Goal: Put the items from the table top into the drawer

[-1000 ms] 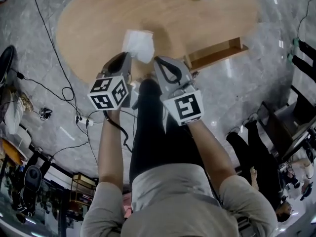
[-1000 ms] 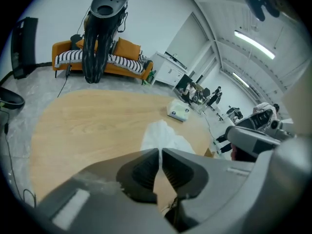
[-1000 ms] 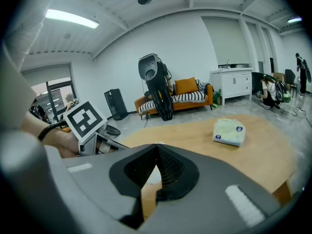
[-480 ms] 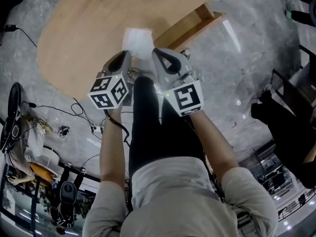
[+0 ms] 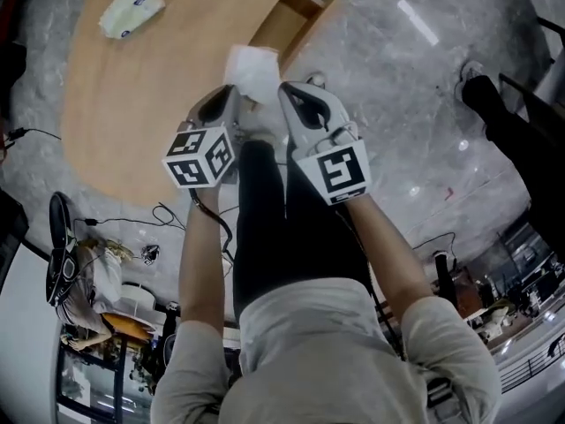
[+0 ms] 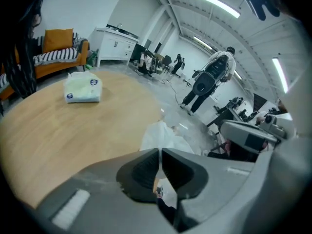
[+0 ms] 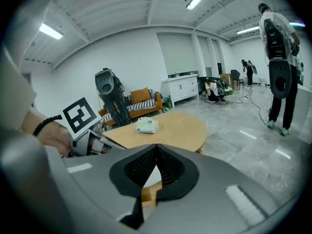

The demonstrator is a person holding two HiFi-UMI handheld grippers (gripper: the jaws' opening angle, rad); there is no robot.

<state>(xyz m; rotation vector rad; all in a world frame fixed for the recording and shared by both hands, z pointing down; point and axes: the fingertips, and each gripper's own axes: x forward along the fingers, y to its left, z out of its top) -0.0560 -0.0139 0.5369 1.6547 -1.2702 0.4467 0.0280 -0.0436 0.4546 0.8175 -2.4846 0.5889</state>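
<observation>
A white soft packet (image 5: 253, 71) hangs between my two grippers, over the edge of the round wooden table (image 5: 132, 87). My left gripper (image 5: 231, 97) and right gripper (image 5: 288, 94) both stand shut on it, side by side. In the left gripper view the packet (image 6: 163, 136) bulges just past the closed jaws (image 6: 160, 152). In the right gripper view a strip of the white packet (image 7: 152, 175) shows behind the closed jaws (image 7: 156, 147). The open wooden drawer (image 5: 294, 18) sticks out from the table just beyond the packet. A second tissue pack (image 5: 131, 9) (image 6: 83, 89) (image 7: 146, 125) lies on the tabletop.
Cables (image 5: 115, 223) and gear lie on the grey floor left of my legs. A person in dark clothes (image 6: 207, 82) stands beyond the table, and another person (image 7: 275, 57) stands at the right. An orange sofa (image 6: 53, 52) is behind the table.
Both grippers have carried the white packet along the table's edge. The open drawer, earlier off to the right, now lies straight beyond the packet. Both grippers have stayed shut.
</observation>
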